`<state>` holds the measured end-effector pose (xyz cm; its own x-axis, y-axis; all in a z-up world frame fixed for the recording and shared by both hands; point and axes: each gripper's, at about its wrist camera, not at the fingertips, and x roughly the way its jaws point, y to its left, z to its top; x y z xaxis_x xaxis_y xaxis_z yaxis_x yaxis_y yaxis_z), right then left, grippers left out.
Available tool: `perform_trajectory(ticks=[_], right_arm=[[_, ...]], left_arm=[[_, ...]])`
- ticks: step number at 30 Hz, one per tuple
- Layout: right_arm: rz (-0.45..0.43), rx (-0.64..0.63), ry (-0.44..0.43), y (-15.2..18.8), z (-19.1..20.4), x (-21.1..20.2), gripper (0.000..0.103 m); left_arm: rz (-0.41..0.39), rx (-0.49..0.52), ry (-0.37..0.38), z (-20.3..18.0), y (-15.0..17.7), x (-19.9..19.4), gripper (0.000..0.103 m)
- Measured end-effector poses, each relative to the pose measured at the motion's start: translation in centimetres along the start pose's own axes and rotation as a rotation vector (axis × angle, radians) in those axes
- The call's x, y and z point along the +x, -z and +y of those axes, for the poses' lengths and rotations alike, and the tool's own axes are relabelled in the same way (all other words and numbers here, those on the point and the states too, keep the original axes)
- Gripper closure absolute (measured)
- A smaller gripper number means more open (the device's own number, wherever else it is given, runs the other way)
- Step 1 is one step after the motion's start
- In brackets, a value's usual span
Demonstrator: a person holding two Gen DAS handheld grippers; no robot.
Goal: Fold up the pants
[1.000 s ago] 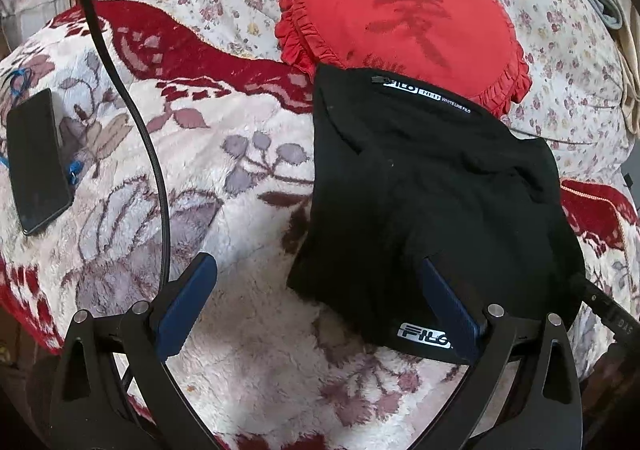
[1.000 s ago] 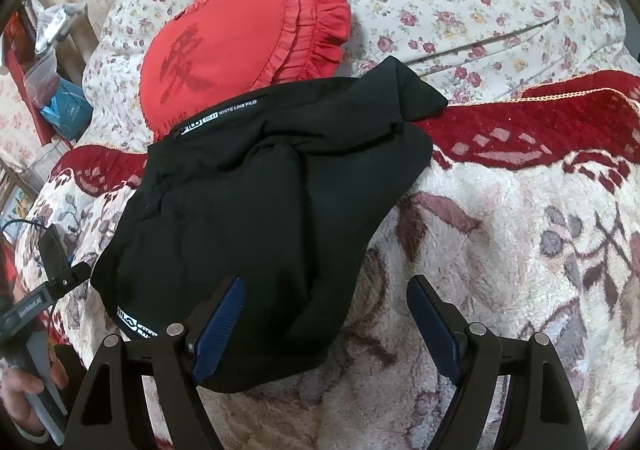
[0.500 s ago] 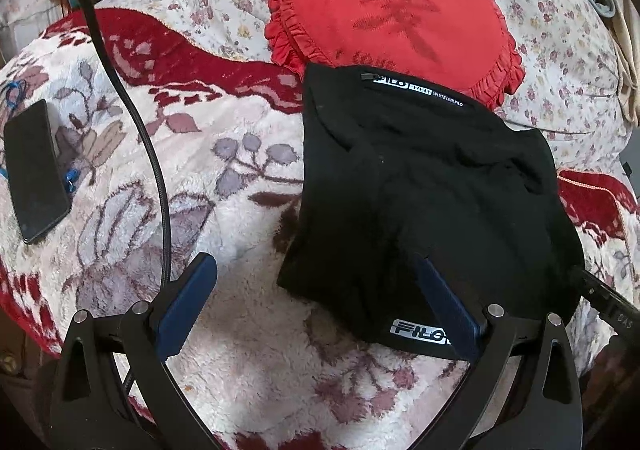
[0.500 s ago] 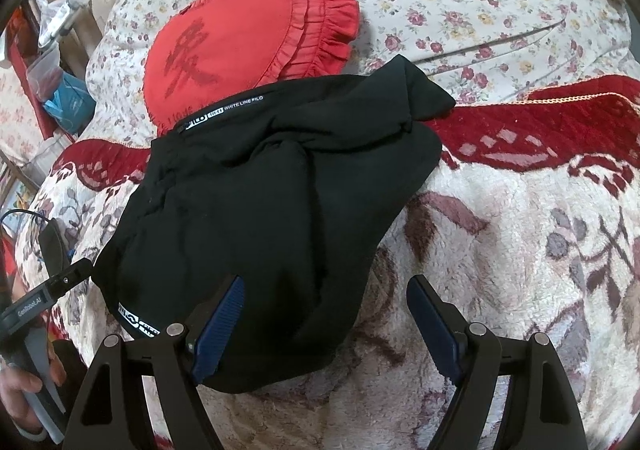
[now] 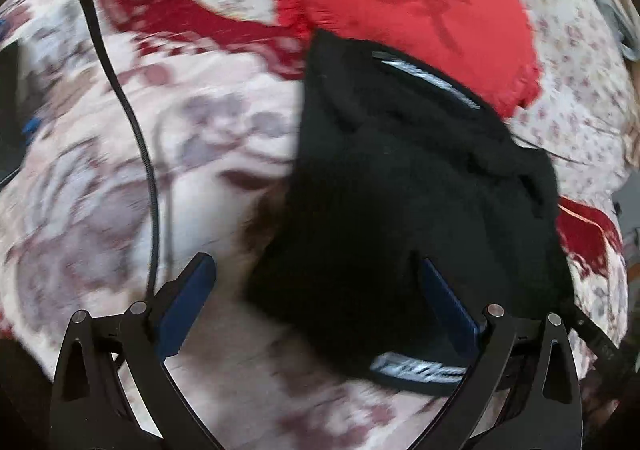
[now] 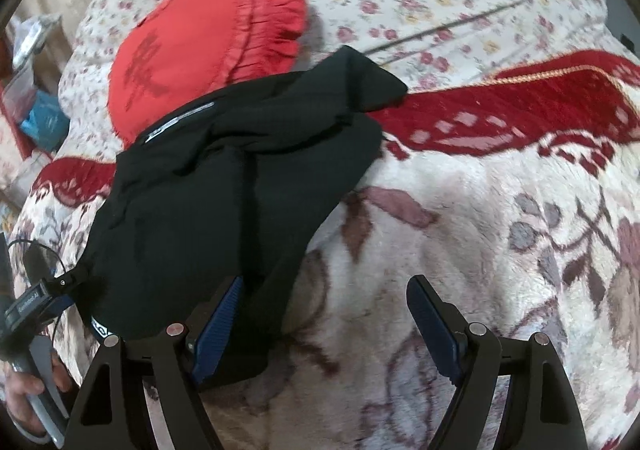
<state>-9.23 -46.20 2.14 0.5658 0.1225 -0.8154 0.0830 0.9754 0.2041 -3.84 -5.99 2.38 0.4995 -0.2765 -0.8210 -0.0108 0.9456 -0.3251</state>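
pants [image 6: 224, 202] lie folded under each gripper's inner fingers [image 6: 218, 334], ungripped.

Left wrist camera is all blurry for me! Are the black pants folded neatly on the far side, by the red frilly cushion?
Observer: No. In the right wrist view a pointed flap of the black fabric pants sticks out sideways, close to the red ruffled round cushion.
Operator: Is the other gripper grabbing anything?
Observer: No. The right gripper is open. One blue-padded finger is over the pants' near edge, the other over the plush flowered blanket.
Operator: Who holds mine?
Observer: A hand grips the left gripper's handle, at the lower left of the right wrist view.
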Motion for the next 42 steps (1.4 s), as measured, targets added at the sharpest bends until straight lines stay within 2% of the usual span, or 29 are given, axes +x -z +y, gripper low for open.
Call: perform_trajectory(ticks=[1,2,3,5,6,7,9,12,14,16,19,24,26,27,28,29,31,34,37,39,41,42], right_arm=[[0.002,0.012,-0.003,0.0,-0.4,0.1,0.022],[0.002,0.02,-0.003,0.0,-0.6,0.1,0.022],[0.002,0.027,-0.008,0.0,-0.8,0.2,0.022],[-0.007,0.042,-0.032,0.0,-1.0,0.1,0.022],[-0.024,0.053,-0.049,-0.1,-1.2,-0.1,0.027],[-0.038,0.06,-0.064,-0.1,-1.2,-0.4,0.037],[-0.056,0.072,-0.101,-0.6,-1.3,-0.8,0.047],[-0.063,0.066,-0.087,-1.7,-1.1,-0.9,0.047],[-0.084,0.066,-0.048,-2.7,-1.2,-0.6,0.043],[-0.085,0.065,-0.019,-3.8,-1.7,0.5,0.031],[-0.047,0.067,0.001,-5.9,-2.5,3.1,0.031],[-0.018,0.152,-0.074,-8.7,-3.9,6.4,0.031],[-0.005,0.183,-0.12,-9.2,-4.2,7.0,0.045],[-0.015,0.174,-0.132,-9.3,-4.0,6.9,0.063],[-0.025,0.143,-0.131,-9.4,-3.6,6.7,0.095],[-0.028,0.1,-0.099,-9.4,-3.0,6.4,0.098],[-0.063,0.085,-0.099,-9.1,-2.8,5.0,0.098],[-0.127,0.095,-0.112,-8.4,-3.5,1.0,0.098],[-0.154,0.095,-0.057,-6.7,-4.3,-4.2,0.099],[-0.104,0.05,0.036,-4.4,-4.7,-6.9,0.099],[0.027,-0.024,0.117,-2.5,-5.7,-7.4,0.094],[0.063,-0.027,0.136,-2.0,-6.5,-7.7,0.091]], left_arm=[[0.005,0.021,0.018,-0.5,-0.2,0.2,0.008],[0.007,0.043,0.022,-1.2,-0.4,0.4,0.032],[0.008,0.062,0.035,-1.8,-0.5,0.6,0.065],[0.02,0.06,0.086,-2.0,-0.9,0.8,0.069],[0.012,0.056,0.103,-1.9,-1.1,0.7,0.071],[0.004,0.054,0.125,-1.6,-1.6,0.3,0.073],[-0.013,0.028,0.154,-0.4,-2.5,-1.0,0.074],[-0.059,0.036,0.155,1.7,-3.6,-3.4,0.074],[-0.075,0.027,0.136,3.3,-3.9,-4.5,0.074],[-0.058,0.004,0.129,4.6,-3.8,-4.6,0.074],[-0.029,0.008,0.1,5.0,-2.8,-3.8,0.074],[-0.027,0.024,0.067,4.6,-2.2,-3.5,0.074],[-0.02,0.026,0.063,4.6,-2.2,-3.2,0.074],[-0.016,0.026,0.064,4.7,-2.2,-3.2,0.074],[-0.013,0.025,0.063,4.7,-2.3,-3.1,0.074],[-0.01,0.023,0.06,4.7,-2.3,-2.9,0.074],[-0.004,0.014,0.056,4.9,-2.2,-2.7,0.074],[-0.003,0.001,0.066,4.8,-2.3,-2.7,0.074],[-0.011,0.02,0.084,4.5,-2.3,-3.5,0.074],[-0.007,0.035,0.083,4.3,-2.0,-3.8,0.074],[0.005,0.04,0.075,4.4,-1.6,-3.8,0.074],[0.011,0.039,0.073,4.4,-1.5,-3.8,0.074]])
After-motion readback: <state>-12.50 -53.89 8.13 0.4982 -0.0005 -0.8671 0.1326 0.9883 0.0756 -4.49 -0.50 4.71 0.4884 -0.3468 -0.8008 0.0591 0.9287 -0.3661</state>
